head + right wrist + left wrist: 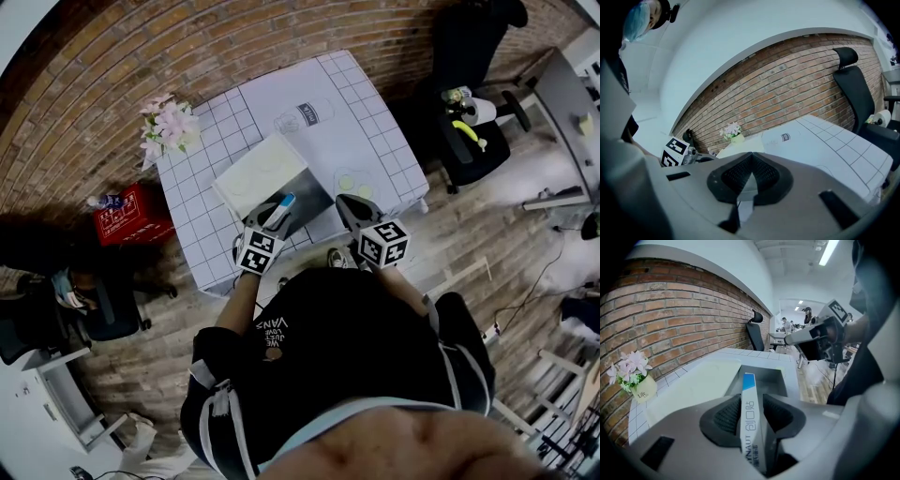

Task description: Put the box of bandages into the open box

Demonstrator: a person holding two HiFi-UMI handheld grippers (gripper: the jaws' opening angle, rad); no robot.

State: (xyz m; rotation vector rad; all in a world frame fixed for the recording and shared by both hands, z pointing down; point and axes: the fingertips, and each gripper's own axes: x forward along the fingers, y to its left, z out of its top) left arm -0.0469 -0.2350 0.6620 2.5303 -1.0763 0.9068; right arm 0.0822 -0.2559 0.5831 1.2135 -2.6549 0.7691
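The open box (776, 380) sits at the near edge of the counter (366, 131), and the box of bandages (749, 399) stands over its hollow between the left gripper's (277, 216) parted jaws, so this looks like the release step. The next move, I judge, calls for backing that gripper off without dragging the bandages. The right gripper's (751, 164) jaws are closed on nothing.

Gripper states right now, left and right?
Left gripper: open, with the slim white-and-blue cardboard bandage box between its fingers, not pinched.
Right gripper: closed, empty.
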